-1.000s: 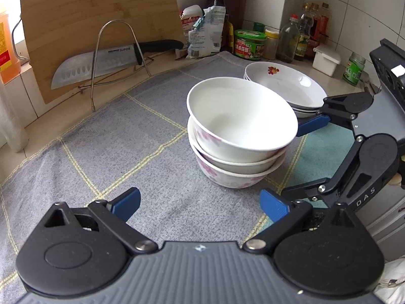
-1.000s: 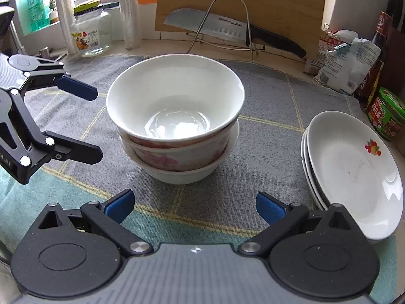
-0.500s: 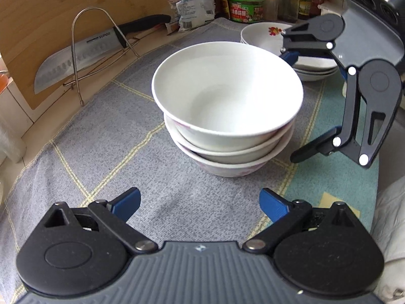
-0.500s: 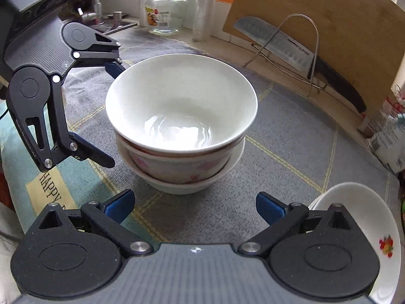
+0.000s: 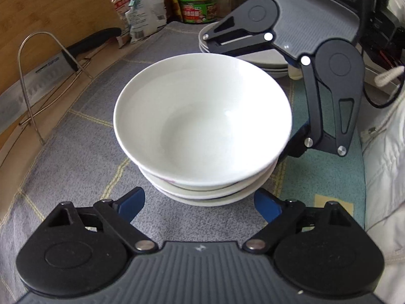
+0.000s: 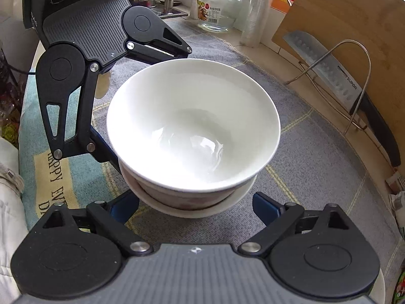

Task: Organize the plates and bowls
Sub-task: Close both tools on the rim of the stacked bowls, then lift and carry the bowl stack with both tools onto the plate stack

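Note:
A stack of three white bowls (image 5: 202,126) stands on the grey cloth, also in the right wrist view (image 6: 192,131). My left gripper (image 5: 200,204) is open, its blue fingertips on either side of the stack's base. My right gripper (image 6: 196,206) is open on the opposite side, also straddling the base. Each gripper shows in the other's view, the right one (image 5: 316,81) beyond the bowls, the left one (image 6: 83,76) likewise. A stack of white plates (image 5: 253,58) lies behind the right gripper, partly hidden.
A knife (image 5: 50,68) rests on a wire rack against a wooden cutting board (image 5: 50,7). Packets, jars and bottles (image 5: 197,5) stand at the back. A glass jar (image 6: 217,10) stands near the window. A teal mat (image 6: 50,167) lies at the counter's front edge.
Both grippers have moved in close to the bowl stack from opposite sides and now straddle its base. Both stay open. The bowls have not moved.

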Action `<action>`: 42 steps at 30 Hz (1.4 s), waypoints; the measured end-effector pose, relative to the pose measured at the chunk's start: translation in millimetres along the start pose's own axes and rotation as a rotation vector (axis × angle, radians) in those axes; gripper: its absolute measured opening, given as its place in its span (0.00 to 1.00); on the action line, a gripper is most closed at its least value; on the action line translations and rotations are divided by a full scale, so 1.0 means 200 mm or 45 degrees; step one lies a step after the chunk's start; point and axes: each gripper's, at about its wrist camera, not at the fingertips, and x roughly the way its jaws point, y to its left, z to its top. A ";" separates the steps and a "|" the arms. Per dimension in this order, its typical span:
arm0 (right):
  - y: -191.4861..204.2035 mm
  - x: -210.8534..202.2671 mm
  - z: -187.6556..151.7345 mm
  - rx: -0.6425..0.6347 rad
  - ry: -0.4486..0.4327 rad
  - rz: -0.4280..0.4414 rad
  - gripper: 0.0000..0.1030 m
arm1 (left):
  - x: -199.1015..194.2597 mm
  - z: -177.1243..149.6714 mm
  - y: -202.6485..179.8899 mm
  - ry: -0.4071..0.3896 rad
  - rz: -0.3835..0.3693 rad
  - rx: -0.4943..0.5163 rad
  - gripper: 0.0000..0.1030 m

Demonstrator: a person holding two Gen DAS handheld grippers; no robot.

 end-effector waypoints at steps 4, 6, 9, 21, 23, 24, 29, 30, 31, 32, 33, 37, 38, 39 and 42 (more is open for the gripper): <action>-0.04 0.01 0.02 -0.024 0.009 0.067 0.93 | 0.01 0.01 0.03 -0.009 -0.088 0.054 0.87; -0.06 0.02 0.03 -0.027 0.014 0.093 0.92 | 0.01 0.01 0.04 -0.014 -0.127 0.064 0.84; -0.07 0.03 0.03 -0.031 0.023 0.124 0.91 | 0.02 0.02 0.06 -0.017 -0.161 0.080 0.80; -0.08 0.05 0.07 -0.108 0.044 0.175 0.86 | 0.02 0.05 0.05 -0.002 -0.148 0.257 0.80; -0.09 0.05 0.07 -0.111 0.049 0.178 0.86 | 0.02 0.04 0.04 0.007 -0.142 0.295 0.80; -0.09 0.05 0.07 -0.112 0.049 0.178 0.86 | 0.02 0.04 0.04 0.011 -0.140 0.313 0.80; -0.08 0.05 0.08 -0.096 0.052 0.173 0.86 | 0.03 0.06 0.05 0.013 -0.138 0.311 0.79; -0.08 0.05 0.08 -0.092 0.054 0.173 0.86 | 0.03 0.06 0.05 0.014 -0.137 0.315 0.79; -0.08 0.05 0.08 -0.092 0.055 0.172 0.86 | 0.03 0.06 0.05 0.014 -0.137 0.316 0.79; -0.08 0.05 0.08 -0.088 0.057 0.172 0.86 | 0.03 0.06 0.05 0.014 -0.138 0.314 0.78; -0.08 0.05 0.08 -0.083 0.058 0.172 0.86 | 0.03 0.06 0.05 0.014 -0.137 0.314 0.78; -0.07 0.05 0.09 -0.079 0.065 0.164 0.86 | 0.04 0.07 0.05 0.017 -0.129 0.319 0.78; -0.07 0.05 0.09 -0.081 0.066 0.160 0.86 | 0.04 0.07 0.05 0.017 -0.127 0.320 0.78; -0.07 0.05 0.09 -0.081 0.066 0.158 0.86 | 0.03 0.07 0.05 0.016 -0.125 0.322 0.78; -0.06 0.03 0.09 -0.087 0.060 0.148 0.86 | 0.02 0.08 0.04 0.010 -0.111 0.331 0.78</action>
